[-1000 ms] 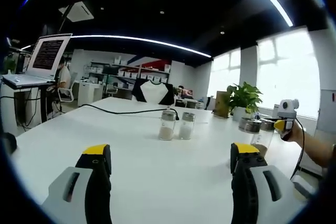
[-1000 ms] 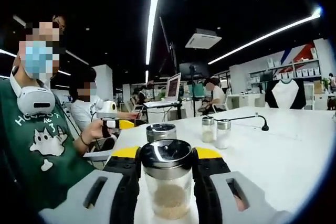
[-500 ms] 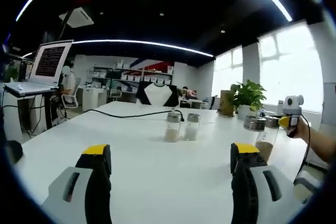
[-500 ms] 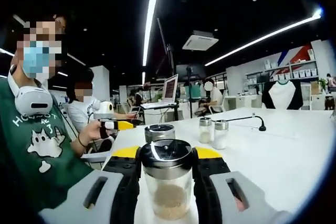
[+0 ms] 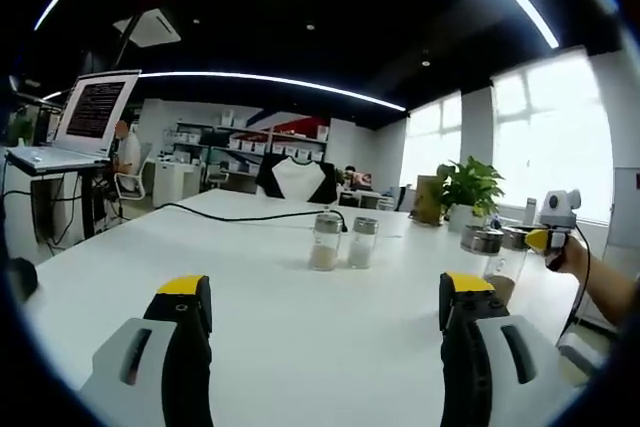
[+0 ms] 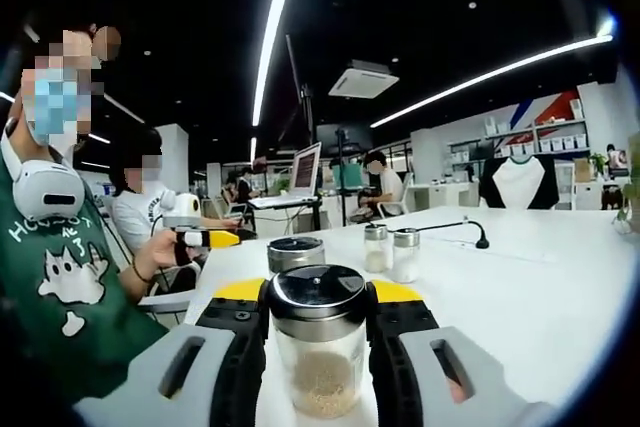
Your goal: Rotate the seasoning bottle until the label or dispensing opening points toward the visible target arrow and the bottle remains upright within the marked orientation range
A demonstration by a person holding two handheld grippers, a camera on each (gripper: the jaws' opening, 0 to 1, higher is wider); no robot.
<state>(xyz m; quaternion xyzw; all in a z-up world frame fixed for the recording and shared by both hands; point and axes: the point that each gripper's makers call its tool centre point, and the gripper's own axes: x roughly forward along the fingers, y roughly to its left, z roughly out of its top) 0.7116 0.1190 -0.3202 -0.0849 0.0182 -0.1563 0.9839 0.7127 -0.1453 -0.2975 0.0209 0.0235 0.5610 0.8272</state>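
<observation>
- Seasoning bottle (image 6: pixel 319 352) stands upright between the jaws of the right gripper (image 6: pixel 319 319), which pinches its glass body just under the shiny metal cap; in the left gripper view the same bottle (image 5: pixel 506 265) sits near the table's right edge
- Gripping high on the body, judged from the task, lets the bottle be turned on its own axis without tipping
- No target arrow or marked range can be made out on the white table (image 5: pixel 300 297), so how far the turn has gone cannot be told
- Inside the held bottle is a low layer of pale brown grains, filling only the bottom part
- Second bottle (image 6: pixel 294 253) with a metal lid stands just behind the held one; what it holds is hidden
- Two small shakers (image 5: pixel 340 241) stand side by side mid-table, both holding pale powder, well apart from either gripper
- Left gripper (image 5: pixel 326 307) is spread wide over bare table, holding nothing, apparently waiting out of the way
</observation>
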